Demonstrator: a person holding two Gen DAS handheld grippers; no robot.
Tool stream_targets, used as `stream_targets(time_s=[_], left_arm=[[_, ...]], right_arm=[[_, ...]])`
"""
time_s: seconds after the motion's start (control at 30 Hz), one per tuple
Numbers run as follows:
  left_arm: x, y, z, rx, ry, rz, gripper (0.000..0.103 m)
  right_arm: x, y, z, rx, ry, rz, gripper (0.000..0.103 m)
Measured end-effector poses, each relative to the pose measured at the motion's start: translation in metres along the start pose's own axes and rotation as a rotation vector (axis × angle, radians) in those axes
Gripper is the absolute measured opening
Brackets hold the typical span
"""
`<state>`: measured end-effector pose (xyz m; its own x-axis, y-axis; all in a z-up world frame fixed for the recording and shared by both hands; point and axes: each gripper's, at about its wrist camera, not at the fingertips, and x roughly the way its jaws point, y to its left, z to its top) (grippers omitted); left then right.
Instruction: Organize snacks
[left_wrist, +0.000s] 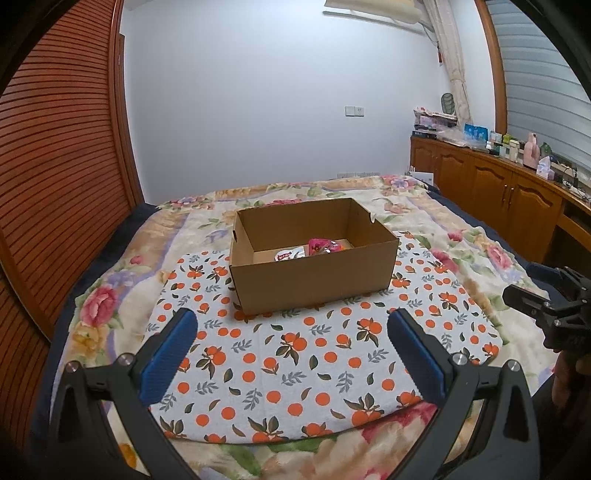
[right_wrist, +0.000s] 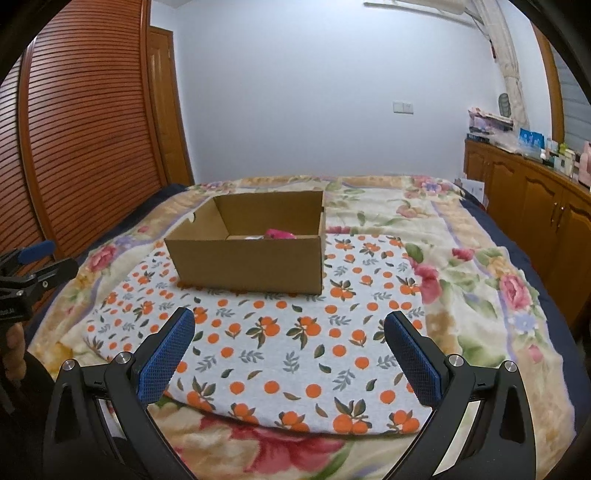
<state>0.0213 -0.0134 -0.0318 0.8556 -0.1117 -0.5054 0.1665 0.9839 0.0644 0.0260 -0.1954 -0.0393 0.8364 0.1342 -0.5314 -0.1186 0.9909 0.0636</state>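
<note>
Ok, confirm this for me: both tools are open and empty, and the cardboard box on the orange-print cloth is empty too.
Not quite. The box is not empty: the left wrist view shows a pink packet and a white one inside. The rest holds: left tool and right tool are open and empty, and the box sits on the orange-print cloth.

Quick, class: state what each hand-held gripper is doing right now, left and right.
Left hand-held gripper: open, holding nothing.
Right hand-held gripper: open, holding nothing.

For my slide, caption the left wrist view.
Open left gripper faces a cardboard box holding snack packets on an orange-print cloth.
</note>
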Motion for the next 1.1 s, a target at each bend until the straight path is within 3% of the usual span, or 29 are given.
stream_targets(time_s=[1.1], left_arm=[[0.0028, -0.0001, -0.004, 0.009, -0.007, 0.052, 0.103]], right_arm=[[0.0027, -0.0083, -0.0052, 0.034, -0.002, -0.015, 0.103]])
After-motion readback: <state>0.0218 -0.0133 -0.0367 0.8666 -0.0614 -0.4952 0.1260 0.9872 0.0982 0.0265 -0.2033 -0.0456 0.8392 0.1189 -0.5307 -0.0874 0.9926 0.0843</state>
